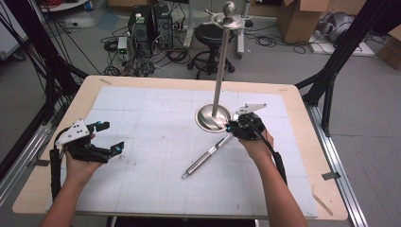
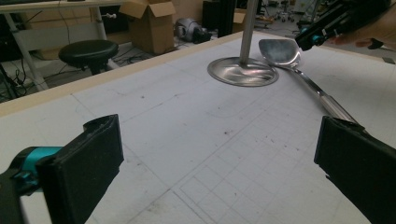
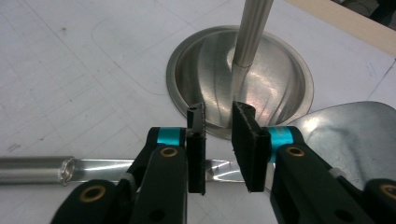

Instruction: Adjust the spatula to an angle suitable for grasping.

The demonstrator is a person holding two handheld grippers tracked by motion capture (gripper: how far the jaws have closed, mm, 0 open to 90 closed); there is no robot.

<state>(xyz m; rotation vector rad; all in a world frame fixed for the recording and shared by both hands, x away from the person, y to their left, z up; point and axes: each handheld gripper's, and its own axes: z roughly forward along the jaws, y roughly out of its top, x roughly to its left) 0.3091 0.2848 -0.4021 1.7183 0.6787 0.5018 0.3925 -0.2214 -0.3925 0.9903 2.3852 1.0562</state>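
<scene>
Grey floor, black stool [image 1: 208, 35] (cardboard boxes [image 1: 299, 18] behind).

Stand base [image 1: 213, 118] sits on the mat [image 1: 142, 109], right of centre, pole upright from it. Spatula [image 1: 208, 156] lies on the mat, blade just beside the base's right edge, handle running toward the near side. Stool [image 1: 210, 35] on the floor beyond the table [image 1: 71, 109].
</scene>
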